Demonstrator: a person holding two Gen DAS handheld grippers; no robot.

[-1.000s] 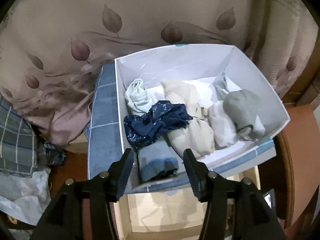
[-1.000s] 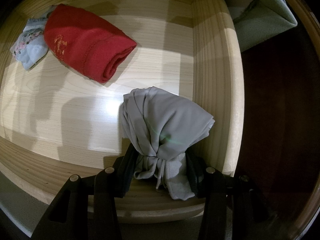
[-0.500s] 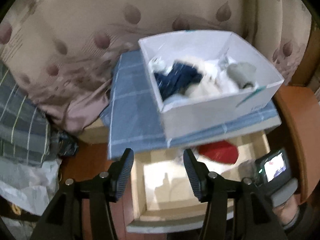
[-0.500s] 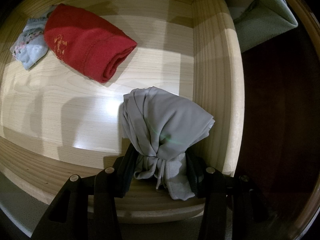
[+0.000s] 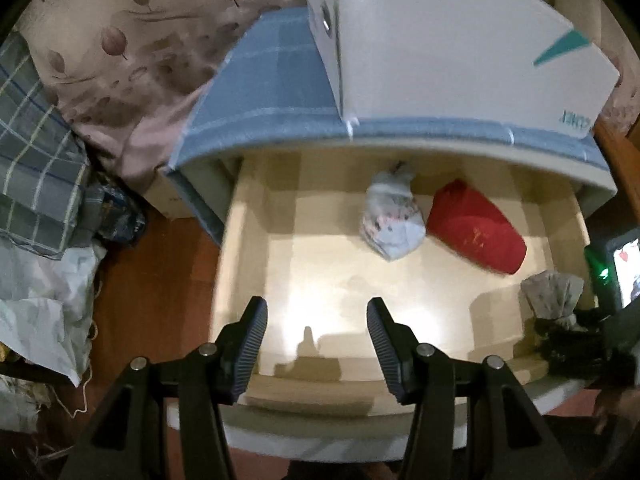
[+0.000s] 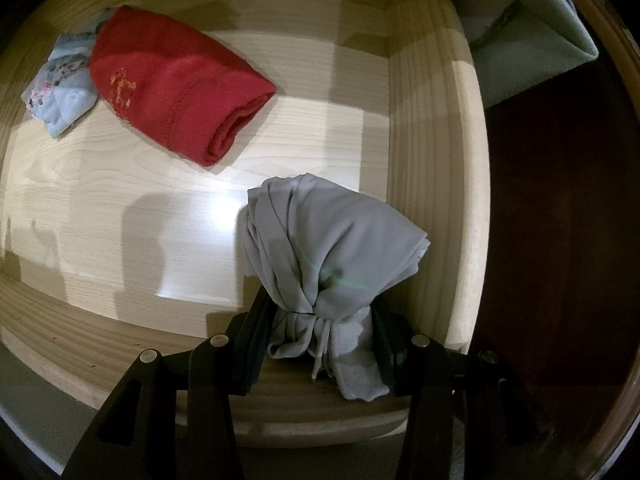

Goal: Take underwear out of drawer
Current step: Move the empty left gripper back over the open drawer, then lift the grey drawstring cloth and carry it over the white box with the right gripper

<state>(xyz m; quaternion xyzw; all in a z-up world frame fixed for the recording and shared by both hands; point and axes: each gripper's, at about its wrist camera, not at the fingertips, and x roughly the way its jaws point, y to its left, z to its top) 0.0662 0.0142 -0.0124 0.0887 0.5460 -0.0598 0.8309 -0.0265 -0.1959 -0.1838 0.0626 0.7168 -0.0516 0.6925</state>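
Fingers of the left gripper are standing apart with nothing between them, pointing down over the bare pale floor of an open wooden drawer. Farther back in that drawer, a pale floral-print bundle is lying just beside a rolled red garment, the two touching or nearly so. At the drawer's right edge, a grey bundle is showing pinched in the black fingers of the other tool, beside a small lit screen. Above the drawer, a white cardboard box is sitting on a blue checked cloth, with leaf-patterned fabric and plaid fabric piled to the left over a reddish-brown floor; the picture is slightly blurred. From the right wrist, the right gripper is clamping the gathered neck of the grey underwear, its jaws closed on the cloth, the loose ends and a thin string hanging toward the camera. The bundle is sitting in the drawer's near right corner, close against the side wall; whether it is resting on the floor cannot be told. Well apart, toward the far left, the red garment is lying on the wood with the floral piece tucked against its left side.
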